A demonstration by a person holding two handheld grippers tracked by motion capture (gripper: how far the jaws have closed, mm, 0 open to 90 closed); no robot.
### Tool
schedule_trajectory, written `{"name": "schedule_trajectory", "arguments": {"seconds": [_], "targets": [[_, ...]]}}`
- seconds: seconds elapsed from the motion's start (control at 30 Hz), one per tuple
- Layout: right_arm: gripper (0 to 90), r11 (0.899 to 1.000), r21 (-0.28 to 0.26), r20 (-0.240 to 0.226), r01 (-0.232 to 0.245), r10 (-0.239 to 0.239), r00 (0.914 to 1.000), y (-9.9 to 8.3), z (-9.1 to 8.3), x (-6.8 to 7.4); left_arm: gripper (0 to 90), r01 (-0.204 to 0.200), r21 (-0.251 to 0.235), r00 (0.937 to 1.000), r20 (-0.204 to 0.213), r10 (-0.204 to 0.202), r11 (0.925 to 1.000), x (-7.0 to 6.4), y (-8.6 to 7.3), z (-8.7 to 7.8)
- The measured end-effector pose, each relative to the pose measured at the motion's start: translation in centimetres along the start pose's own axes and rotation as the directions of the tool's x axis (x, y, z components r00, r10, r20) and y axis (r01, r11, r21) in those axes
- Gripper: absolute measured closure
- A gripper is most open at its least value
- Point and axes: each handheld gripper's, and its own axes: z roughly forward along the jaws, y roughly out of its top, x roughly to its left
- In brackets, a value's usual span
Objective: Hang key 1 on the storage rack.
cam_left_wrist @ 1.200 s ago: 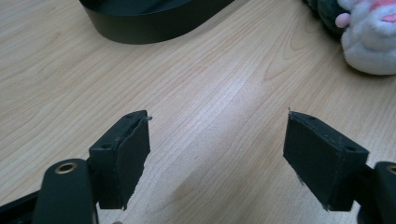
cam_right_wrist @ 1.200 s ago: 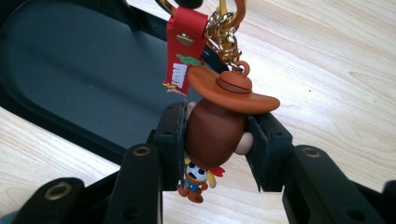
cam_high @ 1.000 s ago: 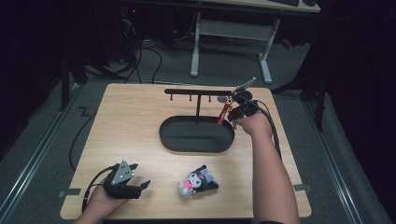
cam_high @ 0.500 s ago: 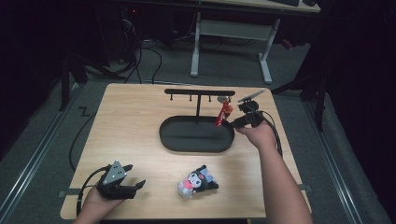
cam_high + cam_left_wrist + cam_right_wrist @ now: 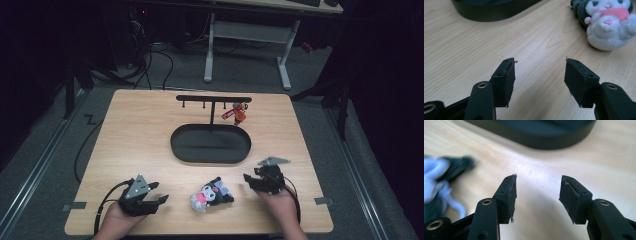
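On our wooden table the plush toy lies between both grippers, left gripper and right gripper, jaws wide, ready to grasp it.

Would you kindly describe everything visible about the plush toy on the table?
The plush toy is small and soft, with a white face, pink nose and pink patch, and dark, fuzzy ears or hood. It lies on its side on the wooden table near the front edge, between the two hand-held grippers and before the black tray. Nothing touches it.
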Motion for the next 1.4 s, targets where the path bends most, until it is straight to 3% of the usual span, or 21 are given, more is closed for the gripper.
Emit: {"name": "schedule_trajectory", "arguments": {"seconds": [0.03,0.1,0.13,0.23,0.4,0.5,0.6,0.73,0.8,0.9,1.17,1.4], "targets": [[51.4,0.996,-0.085,-0.035,-0.038,0.035,0.9988,-2.5,-0.9,0.3,43.9,-0.008,0.013,0.9997,-0.023,0.008,0.9999,-0.6,0.5,0.5],[50.2,0.995,-0.087,-0.053,-0.047,0.043,0.9977,-2.8,-1.3,0.3,49.9,-0.003,0.024,0.9994,-0.033,0.004,0.9997,-0.7,0.7,0.6],[50.4,0.992,-0.119,-0.018,-0.031,0.029,0.9994,-3.4,-2.3,0.3,52.7,0.013,0.007,0.9991,-0.04,-0.012,0.9999,-0.9,1.0,0.8],[46.3,0.989,-0.137,-0.013,-0.062,0.061,0.998,-4.3,-3.0,-0.3,60.1,0.033,-0.007,0.9991,-0.026,-0.033,0.9994,-0.7,1.4,0.8],[41.3,0.986,-0.141,0.021,-0.092,0.096,0.9951,-5.4,-3.2,-0.8,67.1,0.033,-0.015,0.9991,-0.025,-0.034,0.9993,-0.7,2.0,1.0],[38.6,0.981,-0.153,-0.014,-0.117,0.116,0.9932,-6.0,-3.3,-1.1,71.7,0.016,-0.018,0.9994,-0.03,-0.016,0.9997,-1.2,2.3,1.6],[36.0,0.978,-0.174,0.017,-0.112,0.117,0.993,-6.2,-3.5,-1.0,75.1,0.008,-0.008,0.9993,-0.036,-0.008,0.9999,-1.8,2.6,2.6],[31.8,0.976,-0.194,0.063,-0.102,0.116,0.9912,-5.8,-3.3,-0.8,79.1,-0.037,0.001,0.9987,-0.035,0.037,0.9993,-3.1,2.8,3.1],[31.0,0.976,-0.195,0.069,-0.093,0.109,0.9917,-5.8,-3.1,-0.6,79.2,-0.039,0.001,0.9986,-0.034,0.039,0.9992,-3.2,2.8,3.1],[25.3,0.979,-0.197,0.073,-0.046,0.061,0.9955,-5.8,-2.8,-0.3,80.6,-0.058,0.003,0.9978,-0.032,0.058,0.9983,-4.0,3.0,3.4],[22.0,0.982,-0.189,0.098,-0.024,0.043,0.9942,-5.8,-2.8,0.0,83.5,-0.085,0.039,0.9962,-0.016,0.086,0.9956,-4.6,2.8,3.8],[21.9,0.983,-0.184,0.093,0.001,0.016,0.9955,-5.5,-2.5,0.5,89.3,-0.098,0.021,0.9951,-0.01,0.098,0.995,-4.9,2.8,3.5]]}}
